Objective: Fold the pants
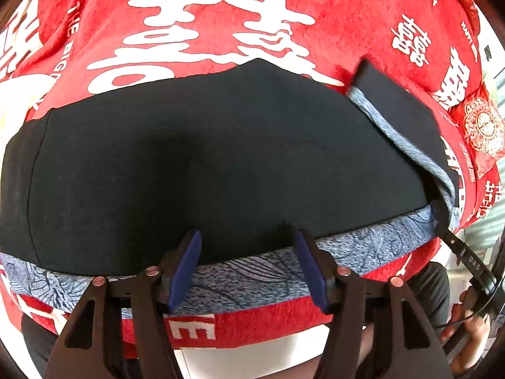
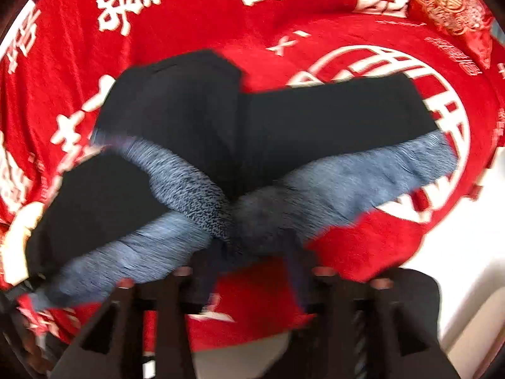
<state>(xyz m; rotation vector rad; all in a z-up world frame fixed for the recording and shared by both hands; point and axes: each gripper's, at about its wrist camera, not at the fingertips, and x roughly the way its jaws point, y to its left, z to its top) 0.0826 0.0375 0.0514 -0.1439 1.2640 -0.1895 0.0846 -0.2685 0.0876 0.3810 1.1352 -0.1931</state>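
Black pants (image 1: 205, 158) lie flat on red blanket (image 1: 221, 15) with white characters, blue patterned waistband (image 1: 252, 271) along near edge. Left gripper (image 1: 247, 268) over waistband, blue fingers (image 1: 186, 265) spread apart, band between them, not pinched. Right view badly blurred: pants (image 2: 284, 120) there with waistband (image 2: 347, 183) bunched and crossed near right gripper (image 2: 252, 271); cannot tell if its fingers grip cloth. Red cushion (image 2: 448, 3) at far corner.

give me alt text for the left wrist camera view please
Black pants with a blue-grey patterned waistband lie on a red blanket printed with white characters. The left tool sits open at the waistband, its blue pads either side of the band. At the right edge, a hand holds the other tool.
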